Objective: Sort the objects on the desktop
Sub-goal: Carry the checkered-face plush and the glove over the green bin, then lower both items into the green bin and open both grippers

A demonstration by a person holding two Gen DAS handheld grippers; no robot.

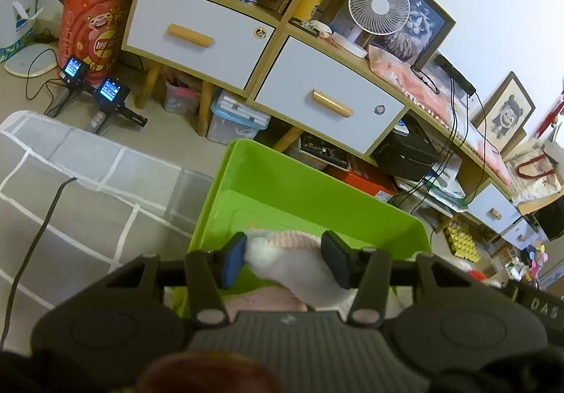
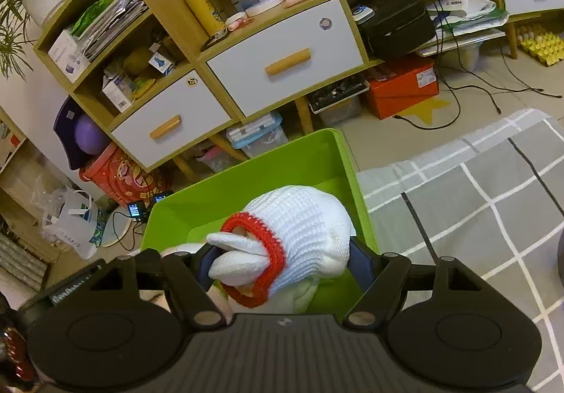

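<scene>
The right gripper (image 2: 278, 266) clenches a white glove (image 2: 299, 223) over the green bin (image 2: 349, 160) just ahead. The left gripper (image 1: 287, 261) grasps a white cloth (image 1: 299, 269) there. Releasing unevenly could snag fabric on a finger.

The left tool (image 1: 287, 261) points forward and down. Its two blue pads (image 1: 233, 261) sit apart, with something soft, white and pink between them. The soft thing touches the left pad. I cannot tell if the right pad touches it.

The right tool (image 2: 285, 264) also points forward and down. Its two pads (image 2: 363, 261) squeeze something white from both sides.
</scene>
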